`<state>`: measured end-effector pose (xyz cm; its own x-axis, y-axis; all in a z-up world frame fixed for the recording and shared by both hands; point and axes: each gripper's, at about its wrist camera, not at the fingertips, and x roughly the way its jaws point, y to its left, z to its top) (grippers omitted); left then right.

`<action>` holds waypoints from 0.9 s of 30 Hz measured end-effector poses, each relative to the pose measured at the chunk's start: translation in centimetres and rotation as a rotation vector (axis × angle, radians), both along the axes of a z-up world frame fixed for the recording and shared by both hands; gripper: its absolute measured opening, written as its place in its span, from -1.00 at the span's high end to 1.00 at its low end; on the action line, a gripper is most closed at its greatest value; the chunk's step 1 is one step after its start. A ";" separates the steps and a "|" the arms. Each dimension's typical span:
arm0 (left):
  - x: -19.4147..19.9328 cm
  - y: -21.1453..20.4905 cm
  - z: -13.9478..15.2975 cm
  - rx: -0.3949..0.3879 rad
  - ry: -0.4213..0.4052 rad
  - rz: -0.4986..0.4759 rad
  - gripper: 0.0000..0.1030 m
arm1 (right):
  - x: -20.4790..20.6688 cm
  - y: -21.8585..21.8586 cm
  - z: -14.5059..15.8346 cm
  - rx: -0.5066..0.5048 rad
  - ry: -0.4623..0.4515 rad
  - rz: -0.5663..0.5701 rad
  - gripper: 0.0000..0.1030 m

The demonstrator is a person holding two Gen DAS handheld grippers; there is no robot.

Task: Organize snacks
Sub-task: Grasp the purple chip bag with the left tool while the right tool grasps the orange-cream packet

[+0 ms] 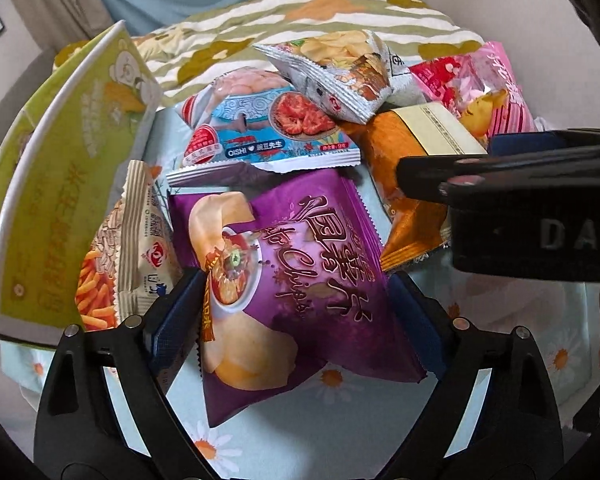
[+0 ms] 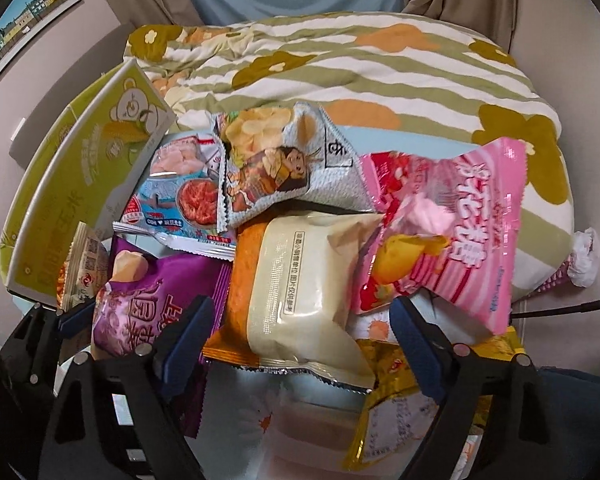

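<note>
**Snack packets heaped on a daisy-print cloth, both grippers straddling bags**

Behind everything, a quilt (image 2: 380, 76) striped green and white with orange and olive flowers fills the far side, with blue curtain above it and a framed picture of a row of houses (image 2: 24, 20) on the left wall. Nearer lies a pale blue cloth printed with daisies (image 1: 340, 432), which carries the snacks.

Largest among them is a green carton (image 1: 56, 184) with a cartoon bear, a corn cob and yellow Chinese characters, leaning at the left edge. Next comes the purple bag (image 1: 300, 280), lettered in Chinese with a script word ending "Chips". Right of it lies an orange and cream bag (image 2: 300, 292), back side up, bearing a line of small print too fine to read. A pink bag (image 2: 460, 232) with white Chinese characters overlaps its right side. Behind are a blue bag (image 1: 260, 128) marked "OISHI" and a silver bag (image 1: 332, 76) showing potato crisps. A striped beige packet of orange sticks (image 1: 116, 260) stands beside the carton, and a yellow packet (image 2: 400, 400) lies nearest in the right view.

Both tools tilt steeply downward. The left gripper (image 1: 296, 312) is spread, its blue pads at either side of the purple bag; whether they press it cannot be told. The right gripper (image 2: 300, 332) is likewise spread across the orange and cream bag, with contact unclear. Its black body reads "DAS" in the left view.
</note>
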<state>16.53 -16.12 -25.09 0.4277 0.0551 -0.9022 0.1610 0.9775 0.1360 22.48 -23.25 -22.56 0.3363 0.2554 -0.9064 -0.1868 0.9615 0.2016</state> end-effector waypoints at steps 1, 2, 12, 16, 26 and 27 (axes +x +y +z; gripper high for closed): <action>0.0 0.0 -0.1 -0.002 0.003 0.000 -0.79 | 0.2 0.1 -0.2 0.000 0.004 0.001 -0.68; -0.1 0.1 -0.2 -0.005 0.008 0.000 -0.78 | 0.3 0.2 -0.3 -0.001 0.007 0.002 -0.68; -0.9 1.4 1.1 -0.035 0.019 -0.015 -0.21 | 1.2 0.8 -1.1 0.005 0.036 0.014 -0.68; -1.2 1.8 1.4 -0.051 0.023 -0.020 -0.19 | 1.5 1.4 -1.4 0.006 0.046 0.020 -0.64; -1.1 2.5 2.7 -0.080 0.011 -0.032 -0.19 | 2.2 1.5 -2.5 0.005 0.083 -0.012 -0.23; -1.0 2.7 2.9 -0.085 0.008 -0.033 -0.19 | 2.1 1.4 -2.4 0.007 0.083 -0.015 -0.19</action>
